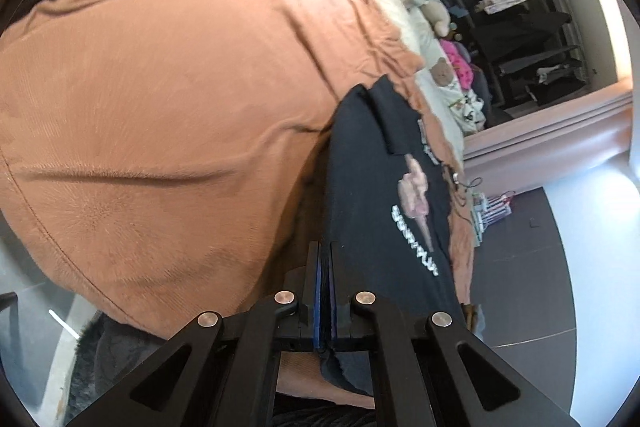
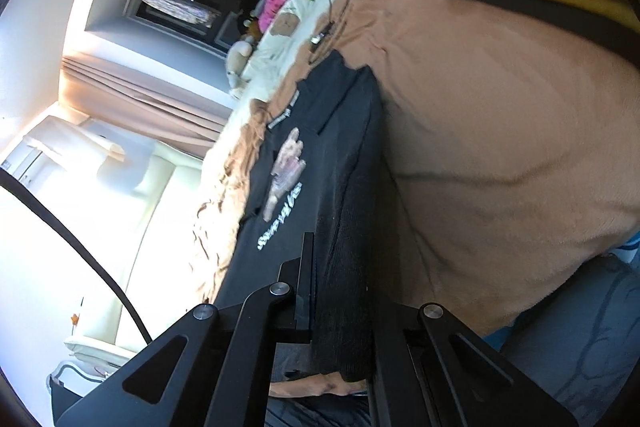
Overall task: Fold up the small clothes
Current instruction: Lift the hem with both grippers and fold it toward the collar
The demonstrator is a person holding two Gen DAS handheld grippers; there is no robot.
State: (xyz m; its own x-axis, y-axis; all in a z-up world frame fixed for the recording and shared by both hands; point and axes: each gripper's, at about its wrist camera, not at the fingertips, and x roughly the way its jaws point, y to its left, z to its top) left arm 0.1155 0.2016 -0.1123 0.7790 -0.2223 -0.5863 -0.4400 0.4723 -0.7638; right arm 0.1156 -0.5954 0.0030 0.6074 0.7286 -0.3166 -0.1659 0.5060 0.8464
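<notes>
The left gripper (image 1: 325, 267) is seen pressed together on the hem of a black T-shirt (image 1: 372, 163), dark cloth pinched between its blue pads (image 1: 318, 291). The right gripper (image 2: 336, 287) is clamped on the other hem corner of the same T-shirt (image 2: 320, 155), its far finger hidden behind bunched fabric. The shirt, printed with a pink figure and white lettering, is stretched from the tongs toward the far edge of an orange-brown bedspread (image 1: 160, 87), collar end resting on it. A lengthwise fold appears to be under way. Next, both hem corners would likely be carried forward together and laid evenly over the collar end.
</notes>
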